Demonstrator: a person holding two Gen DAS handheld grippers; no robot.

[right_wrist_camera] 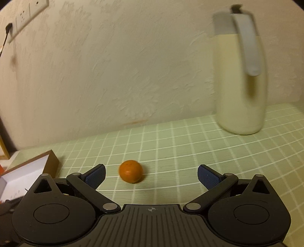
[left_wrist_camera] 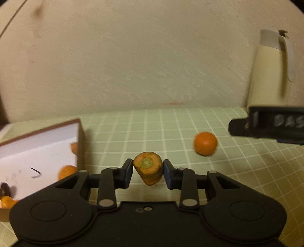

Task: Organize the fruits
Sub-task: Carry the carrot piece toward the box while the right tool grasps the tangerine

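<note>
My left gripper is shut on a carrot stub, cut top facing the camera, held above the green checked cloth just right of a white box with brown sides. The box holds orange fruits and a dark item. A round orange lies on the cloth to the right, also in the right wrist view. My right gripper is open and empty, with the orange just ahead between its fingers, nearer the left finger. Its black body shows in the left wrist view.
A tall cream thermos jug with a grey lid and handle stands at the back right against the textured wall, also in the left wrist view. The white box corner lies at left. A wall socket strip sits upper left.
</note>
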